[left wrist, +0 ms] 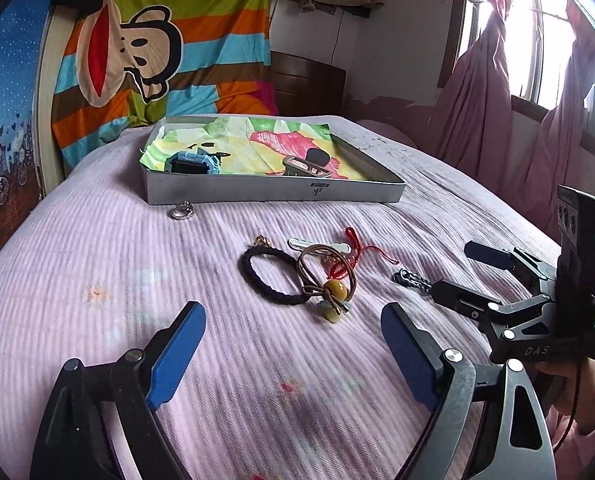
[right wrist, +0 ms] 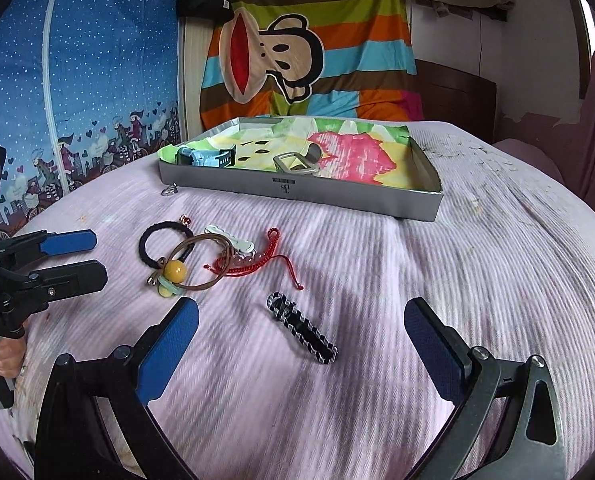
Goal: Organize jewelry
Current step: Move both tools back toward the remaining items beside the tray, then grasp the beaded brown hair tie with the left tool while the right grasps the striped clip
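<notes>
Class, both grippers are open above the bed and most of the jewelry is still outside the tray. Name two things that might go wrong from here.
1. The brown cord hair tie with a yellow bead overlaps the black braided hair tie and the red woven bracelet; lifting one may drag the others.
2. The small silver ring lies against the wall of the grey cardboard tray on soft pink ribbed bedding; wide pads may push it down or miss it.

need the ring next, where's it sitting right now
The ring lies on the bedspread, just in front of the box's front wall near its left corner, apart from the hair ties.
</notes>
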The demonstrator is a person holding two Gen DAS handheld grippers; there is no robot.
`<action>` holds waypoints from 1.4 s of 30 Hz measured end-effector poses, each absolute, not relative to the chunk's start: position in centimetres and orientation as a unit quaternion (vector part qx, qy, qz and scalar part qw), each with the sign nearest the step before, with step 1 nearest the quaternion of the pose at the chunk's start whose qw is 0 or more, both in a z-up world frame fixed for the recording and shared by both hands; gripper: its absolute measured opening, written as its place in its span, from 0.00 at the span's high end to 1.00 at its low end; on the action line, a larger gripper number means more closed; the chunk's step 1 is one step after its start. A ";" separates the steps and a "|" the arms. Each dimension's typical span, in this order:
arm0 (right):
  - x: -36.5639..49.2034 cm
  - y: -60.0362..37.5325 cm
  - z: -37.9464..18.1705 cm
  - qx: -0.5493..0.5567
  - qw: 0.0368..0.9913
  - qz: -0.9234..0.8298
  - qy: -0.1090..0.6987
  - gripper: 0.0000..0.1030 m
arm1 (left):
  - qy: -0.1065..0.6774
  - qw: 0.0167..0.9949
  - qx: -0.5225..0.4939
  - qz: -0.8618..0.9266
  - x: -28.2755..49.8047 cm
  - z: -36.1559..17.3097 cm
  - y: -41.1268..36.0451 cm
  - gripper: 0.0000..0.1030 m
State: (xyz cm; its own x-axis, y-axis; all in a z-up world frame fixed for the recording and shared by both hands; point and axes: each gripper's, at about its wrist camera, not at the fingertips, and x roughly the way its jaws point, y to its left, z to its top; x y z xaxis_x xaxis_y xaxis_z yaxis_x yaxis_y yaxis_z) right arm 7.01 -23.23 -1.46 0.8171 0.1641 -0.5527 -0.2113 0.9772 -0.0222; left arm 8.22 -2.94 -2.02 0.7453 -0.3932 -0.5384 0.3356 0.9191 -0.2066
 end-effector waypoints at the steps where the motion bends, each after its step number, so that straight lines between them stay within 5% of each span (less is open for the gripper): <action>1: 7.2 -23.3 -1.6 -0.040 0.951 0.099 0.290 0.05 | 0.300 0.931 -0.051 -0.199 8.3 -2.0 -2.9 0.17; 11: 8.2 -23.7 -2.8 -0.011 0.941 0.105 0.322 0.34 | 0.333 0.912 -0.052 -0.232 9.3 -2.5 -4.0 0.41; 21: 9.0 -23.9 -4.0 0.019 0.927 0.117 0.355 0.58 | 0.368 0.900 -0.046 -0.228 10.9 -2.8 -6.1 0.46; 32: 9.6 -23.2 -4.9 0.031 0.918 0.131 0.373 0.75 | 0.388 0.898 -0.061 -0.198 12.1 -3.8 -6.5 0.80; 42: 10.0 -22.6 -5.2 0.042 0.916 0.140 0.374 0.92 | 0.380 0.902 -0.059 -0.195 11.6 -3.9 -6.4 0.81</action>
State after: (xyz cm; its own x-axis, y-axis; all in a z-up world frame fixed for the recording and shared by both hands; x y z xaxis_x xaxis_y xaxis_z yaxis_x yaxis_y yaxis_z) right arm 10.01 -22.61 -5.19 0.6805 0.2885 -0.6735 -0.2258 0.9571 0.1818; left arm 11.60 -6.38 -3.89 0.6355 -0.3966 -0.6624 0.3063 0.9171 -0.2552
